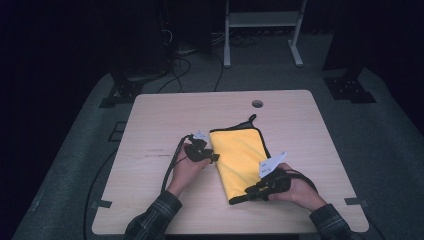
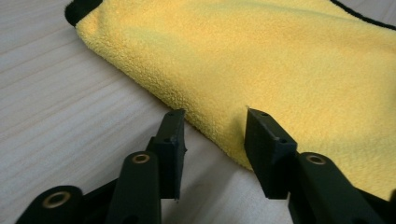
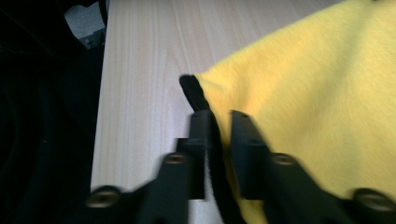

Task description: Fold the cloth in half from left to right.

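A folded yellow cloth (image 1: pixel 240 157) with black trim lies in the middle of the wooden table (image 1: pixel 165 115). My left gripper (image 1: pixel 214 157) sits at the cloth's left edge. In the left gripper view it (image 2: pixel 212 119) stands open, low over the table, with the fold of the cloth (image 2: pixel 261 60) just ahead of and between its jaws. My right gripper (image 1: pixel 249 192) is at the cloth's near corner. In the right gripper view it (image 3: pixel 219 116) is shut on the black-trimmed edge of the cloth (image 3: pixel 317 93).
A round cable hole (image 1: pixel 257 103) sits near the table's far edge. Behind the table stand a white frame (image 1: pixel 262 20) and floor cables (image 1: pixel 175 65). Tape marks (image 1: pixel 102 203) lie at the near corners.
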Tool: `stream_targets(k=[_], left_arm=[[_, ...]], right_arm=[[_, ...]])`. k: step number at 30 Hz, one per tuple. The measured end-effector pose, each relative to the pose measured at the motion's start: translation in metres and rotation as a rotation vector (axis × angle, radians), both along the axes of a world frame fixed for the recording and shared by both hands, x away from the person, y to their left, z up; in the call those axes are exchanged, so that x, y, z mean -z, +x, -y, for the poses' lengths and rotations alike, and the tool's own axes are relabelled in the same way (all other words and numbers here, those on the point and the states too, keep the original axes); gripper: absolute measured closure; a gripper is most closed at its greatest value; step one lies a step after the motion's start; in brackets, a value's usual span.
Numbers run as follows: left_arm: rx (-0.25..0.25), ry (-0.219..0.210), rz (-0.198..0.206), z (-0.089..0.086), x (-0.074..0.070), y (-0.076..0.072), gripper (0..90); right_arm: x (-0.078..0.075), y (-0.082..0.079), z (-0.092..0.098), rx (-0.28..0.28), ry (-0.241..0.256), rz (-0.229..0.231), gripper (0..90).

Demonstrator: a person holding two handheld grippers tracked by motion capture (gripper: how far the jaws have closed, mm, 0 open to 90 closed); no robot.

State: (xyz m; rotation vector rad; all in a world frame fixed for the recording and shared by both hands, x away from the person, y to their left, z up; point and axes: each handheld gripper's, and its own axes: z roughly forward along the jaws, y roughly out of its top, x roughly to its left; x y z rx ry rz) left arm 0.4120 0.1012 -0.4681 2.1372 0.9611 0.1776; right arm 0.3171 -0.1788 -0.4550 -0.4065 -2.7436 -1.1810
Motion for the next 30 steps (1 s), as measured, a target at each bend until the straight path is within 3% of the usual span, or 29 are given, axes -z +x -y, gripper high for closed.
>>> stream_targets(k=[3,6,9,10,11,14,22,30], left_arm=[[0.008,-0.009,0.018,-0.001,-0.007,-0.007,52.8],[0.025,-0.001,0.032,0.000,-0.011,-0.016,47.8],[0.056,-0.002,0.038,0.005,-0.011,-0.027,43.6],[0.056,-0.002,0.038,0.005,-0.011,-0.027,43.0],[0.072,-0.001,0.043,0.008,-0.011,-0.034,42.0],[0.100,0.010,0.047,0.014,-0.011,-0.043,40.6],[0.121,0.120,0.063,0.020,0.001,-0.048,41.0],[0.127,0.144,0.064,0.001,-0.001,-0.053,41.5]], right_arm=[[-0.006,0.000,0.012,0.048,0.041,0.035,56.4],[-0.010,0.004,0.031,0.139,0.053,0.090,52.2],[-0.004,0.011,0.045,0.224,0.007,0.146,49.6],[-0.004,0.011,0.045,0.224,0.007,0.146,49.6],[0.003,0.017,0.053,0.268,-0.041,0.176,48.7],[0.012,0.021,0.059,0.295,-0.097,0.197,48.4],[0.018,0.021,0.059,0.329,-0.095,0.199,50.2],[0.019,-0.008,0.044,0.245,-0.068,0.169,49.8]])
